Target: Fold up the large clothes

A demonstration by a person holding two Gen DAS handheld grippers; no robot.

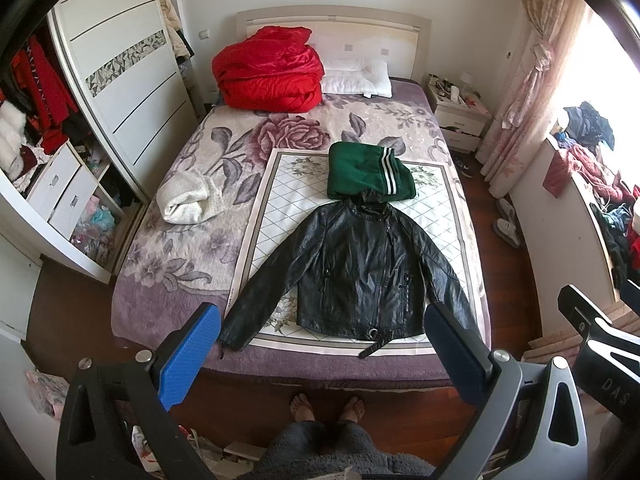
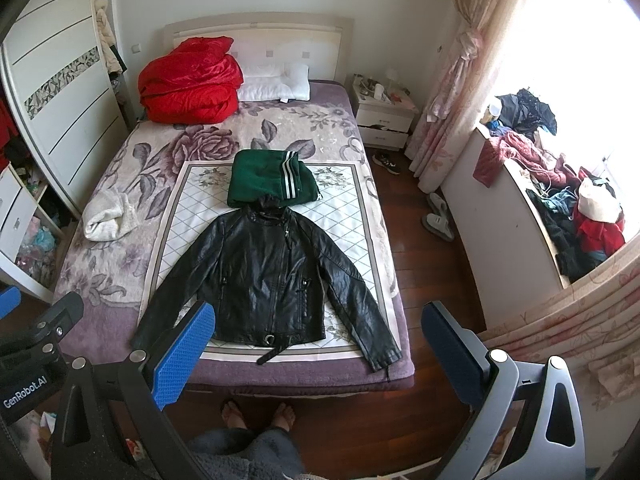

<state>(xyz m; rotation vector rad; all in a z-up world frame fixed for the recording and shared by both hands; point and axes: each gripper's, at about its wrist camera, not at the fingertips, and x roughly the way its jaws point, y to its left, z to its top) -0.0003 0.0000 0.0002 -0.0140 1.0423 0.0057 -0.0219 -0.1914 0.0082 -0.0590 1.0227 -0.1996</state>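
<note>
A black leather jacket [image 1: 356, 268] lies spread flat, sleeves out, on a white quilted mat [image 1: 280, 208] on the bed; it also shows in the right wrist view [image 2: 268, 276]. A folded green garment with white stripes [image 1: 368, 172] lies just beyond its collar, also seen in the right wrist view [image 2: 268, 178]. My left gripper [image 1: 324, 352] is open and empty, held above the foot of the bed. My right gripper [image 2: 320, 348] is open and empty, also held back from the jacket. Neither touches any cloth.
A red quilt [image 1: 268, 72] and white pillow [image 1: 356, 76] sit at the headboard. A cream knit bundle [image 1: 188, 196] lies on the bed's left. An open wardrobe [image 1: 60, 140] stands left, a nightstand [image 1: 456, 116] and a cluttered windowsill [image 2: 560, 208] right. The person's feet [image 1: 324, 408] stand at the bed's foot.
</note>
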